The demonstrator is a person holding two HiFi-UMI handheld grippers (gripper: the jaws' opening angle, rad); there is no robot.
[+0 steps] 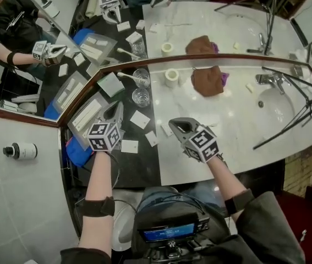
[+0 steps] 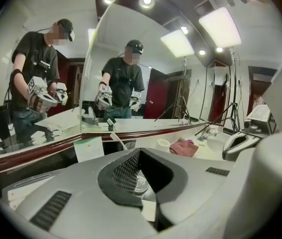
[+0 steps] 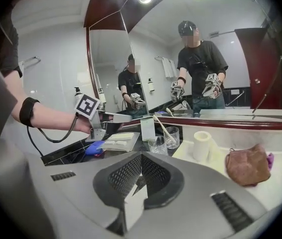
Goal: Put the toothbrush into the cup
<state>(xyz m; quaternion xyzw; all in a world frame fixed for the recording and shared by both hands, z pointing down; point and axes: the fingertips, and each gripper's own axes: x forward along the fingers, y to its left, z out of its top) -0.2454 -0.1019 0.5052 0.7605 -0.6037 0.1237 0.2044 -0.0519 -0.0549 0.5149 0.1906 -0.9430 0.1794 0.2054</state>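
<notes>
Grey jaws of the left gripper (image 2: 140, 153) filled the foreground of the left gripper view, pressed together at their tips with nothing between them. Likewise, the jaws of the right gripper (image 3: 141, 156) were shut and empty in the right gripper view.

From the head view, the left gripper (image 1: 114, 112) hung over the dark part of the tabletop (image 1: 227, 126). The right gripper (image 1: 174, 127) hung beside it over the pale marble part, and the two were apart.

Straight ahead of the left jaws and a little to their right, the toothbrush (image 1: 126, 76) stood in the cup (image 1: 142, 77), a clear glass near the mirror (image 1: 211, 21). Its head was down inside and its white handle leaned out to the left. An empty glass (image 1: 141, 97) stood between that cup and the left jaws, closer to the jaws.

Seen along the left jaws, the toothbrush (image 2: 117, 139) rose just above their upper edge. From the right jaws, the toothbrush (image 3: 162, 128) and its cup (image 3: 172, 136) lay ahead and slightly to the right, well clear of the tips, with the empty glass (image 3: 158, 144) just in front of them.

Farther right of the right jaws sat a white roll (image 1: 171, 77) and a brown cloth (image 1: 207, 81). Paper cards (image 1: 140, 119) lay scattered on the dark surface near both jaws.
</notes>
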